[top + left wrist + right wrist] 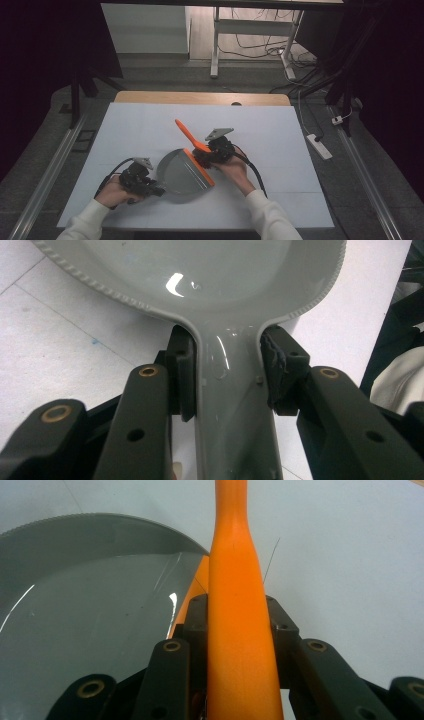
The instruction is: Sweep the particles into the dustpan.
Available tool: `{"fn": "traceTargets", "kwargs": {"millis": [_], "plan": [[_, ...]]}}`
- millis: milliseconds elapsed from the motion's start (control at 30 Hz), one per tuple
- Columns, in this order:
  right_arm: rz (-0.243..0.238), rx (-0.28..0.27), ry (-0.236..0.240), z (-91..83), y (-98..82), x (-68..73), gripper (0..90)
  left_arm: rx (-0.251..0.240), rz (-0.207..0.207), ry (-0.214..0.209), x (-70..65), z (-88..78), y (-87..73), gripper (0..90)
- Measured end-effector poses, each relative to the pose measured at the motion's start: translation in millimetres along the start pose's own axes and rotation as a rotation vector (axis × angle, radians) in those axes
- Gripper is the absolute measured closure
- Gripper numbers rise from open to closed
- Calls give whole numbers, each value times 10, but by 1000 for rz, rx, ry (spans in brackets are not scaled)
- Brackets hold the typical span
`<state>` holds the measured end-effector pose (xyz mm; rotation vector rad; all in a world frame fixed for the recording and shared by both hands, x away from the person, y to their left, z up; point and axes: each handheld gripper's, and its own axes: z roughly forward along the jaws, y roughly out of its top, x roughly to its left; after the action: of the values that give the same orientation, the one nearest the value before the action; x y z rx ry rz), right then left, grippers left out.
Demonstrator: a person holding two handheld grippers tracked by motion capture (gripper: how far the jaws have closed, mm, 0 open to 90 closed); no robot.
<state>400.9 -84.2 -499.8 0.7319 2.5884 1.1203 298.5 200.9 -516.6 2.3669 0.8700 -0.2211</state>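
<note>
Item one, at left: our left tool [159,190] is clamped on the handle [235,405] of the grey dustpan [181,173], both pads pressed to its sides, apparently to steady the pan flat on the white bench [140,130]. Item two, centre: the pan lies near the front edge, its orange lip [200,167] facing right. Item three, at right: our right tool [204,156] grips the orange brush handle [239,630], jaws tight, at the lip, likely to sweep inward.
</note>
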Motion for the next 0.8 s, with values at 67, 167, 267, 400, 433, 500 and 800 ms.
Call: {"fn": "traceTargets", "kwargs": {"millis": [67, 167, 267, 400, 433, 500, 800], "plan": [[-5, 2, 4, 5, 6, 20, 699, 0, 0, 1, -1, 0, 0, 615], [-11, 0, 11, 18, 17, 57, 699, 0, 0, 1, -2, 1, 0, 615], [-23, 0, 14, 32, 31, 99, 699, 1, 1, 1, -2, 1, 0, 615], [-32, -5, 18, 39, 41, 132, 699, 2, 1, 0, 0, 3, 0, 615], [-31, -8, 20, 38, 43, 138, 699, 2, 1, 1, 0, 3, 0, 615], [-30, -12, 24, 36, 52, 158, 699, 2, 1, 1, -2, 3, 0, 615], [-60, -28, 60, 52, 105, 301, 699, 3, 3, 4, -1, 2, 1, 615]]}}
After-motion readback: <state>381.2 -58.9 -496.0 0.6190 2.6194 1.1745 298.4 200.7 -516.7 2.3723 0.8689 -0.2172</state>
